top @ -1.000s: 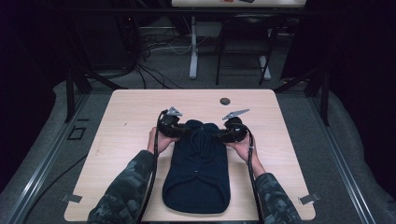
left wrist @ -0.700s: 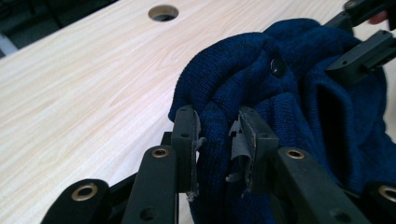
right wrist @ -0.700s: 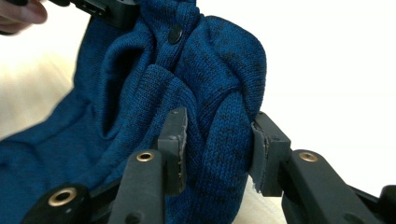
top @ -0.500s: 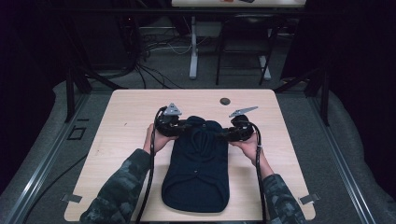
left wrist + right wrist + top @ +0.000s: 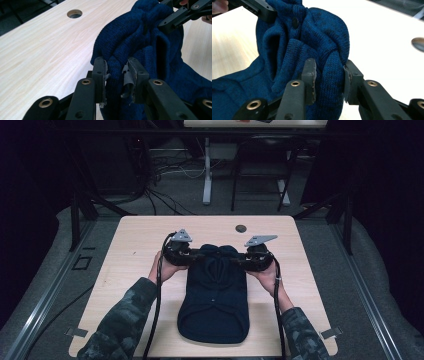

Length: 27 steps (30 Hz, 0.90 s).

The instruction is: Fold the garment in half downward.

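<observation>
No writing, label, brand or number can be read anywhere here, not on the sweater [image 5: 214, 295], nor on the surface [image 5: 130, 245] around it.

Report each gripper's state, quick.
Left gripper: shut on the blue knitted garment.
Right gripper: jaws just closing, shut on the same garment's far end.
</observation>
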Each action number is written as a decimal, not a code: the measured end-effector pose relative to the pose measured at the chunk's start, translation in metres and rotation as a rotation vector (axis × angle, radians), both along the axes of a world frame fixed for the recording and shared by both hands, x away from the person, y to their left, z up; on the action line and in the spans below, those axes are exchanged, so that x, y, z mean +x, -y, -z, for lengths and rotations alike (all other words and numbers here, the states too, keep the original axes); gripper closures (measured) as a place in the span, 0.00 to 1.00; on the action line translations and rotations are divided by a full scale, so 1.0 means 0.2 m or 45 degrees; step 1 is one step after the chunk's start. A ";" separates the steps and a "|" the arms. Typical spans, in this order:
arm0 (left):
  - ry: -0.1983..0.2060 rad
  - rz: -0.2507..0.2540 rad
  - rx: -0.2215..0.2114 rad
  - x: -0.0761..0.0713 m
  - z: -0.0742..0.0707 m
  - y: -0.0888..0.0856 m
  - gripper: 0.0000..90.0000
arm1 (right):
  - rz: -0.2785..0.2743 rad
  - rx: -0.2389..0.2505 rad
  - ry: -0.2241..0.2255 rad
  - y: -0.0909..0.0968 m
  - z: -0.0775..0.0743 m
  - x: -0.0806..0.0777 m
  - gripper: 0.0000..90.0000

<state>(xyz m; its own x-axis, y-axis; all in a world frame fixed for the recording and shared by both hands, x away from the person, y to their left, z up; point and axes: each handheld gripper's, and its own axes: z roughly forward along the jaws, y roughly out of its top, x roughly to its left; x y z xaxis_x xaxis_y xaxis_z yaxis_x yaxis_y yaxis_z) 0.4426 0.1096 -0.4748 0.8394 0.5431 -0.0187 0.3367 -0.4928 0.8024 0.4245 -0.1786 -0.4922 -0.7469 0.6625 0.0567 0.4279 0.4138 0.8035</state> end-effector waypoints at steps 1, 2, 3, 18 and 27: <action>0.010 0.002 -0.001 0.00 0.00 0.00 0.79 | -0.007 -0.013 0.011 0.00 -0.01 0.00 0.74; 0.020 0.002 -0.005 -0.01 -0.01 0.00 0.80 | -0.010 -0.020 0.015 0.00 -0.01 -0.01 0.73; 0.032 0.002 -0.012 -0.01 -0.01 0.00 0.80 | -0.019 -0.018 0.004 0.00 -0.01 -0.01 0.72; 0.123 0.080 -0.076 -0.06 -0.05 0.02 0.81 | -0.107 0.162 -0.132 0.07 -0.02 0.02 0.71; -0.016 0.101 0.016 -0.10 0.00 0.03 0.65 | -0.069 -0.027 0.180 -0.02 -0.07 -0.10 0.81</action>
<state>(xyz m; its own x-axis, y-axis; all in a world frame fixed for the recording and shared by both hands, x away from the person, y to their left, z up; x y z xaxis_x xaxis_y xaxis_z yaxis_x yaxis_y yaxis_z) 0.4233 0.1030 -0.4751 0.8796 0.4751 -0.0232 0.3062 -0.5281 0.7920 0.4051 -0.1750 -0.4782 -0.7813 0.6206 -0.0656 0.2874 0.4511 0.8449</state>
